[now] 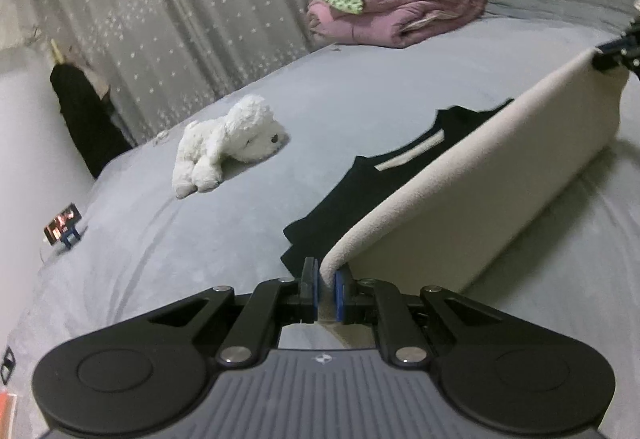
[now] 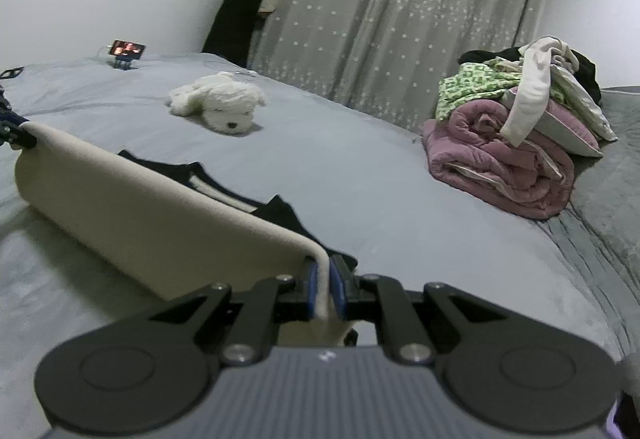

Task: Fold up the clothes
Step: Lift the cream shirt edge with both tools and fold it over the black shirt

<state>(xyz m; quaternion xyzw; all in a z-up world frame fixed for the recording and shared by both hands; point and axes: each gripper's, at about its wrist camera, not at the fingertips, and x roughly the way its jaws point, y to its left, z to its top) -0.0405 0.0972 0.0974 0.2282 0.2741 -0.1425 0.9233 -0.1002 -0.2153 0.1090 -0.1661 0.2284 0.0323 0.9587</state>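
My bed [image 2: 360, 175] wears a grey sheet. Lying straight on it: a white plush dog [image 2: 218, 105], a black garment [image 1: 360, 191] spread flat, a rolled pink quilt [image 2: 500, 163] heaped with clothes, and — near the far corner — a small lit phone on a stand [image 2: 127, 53].
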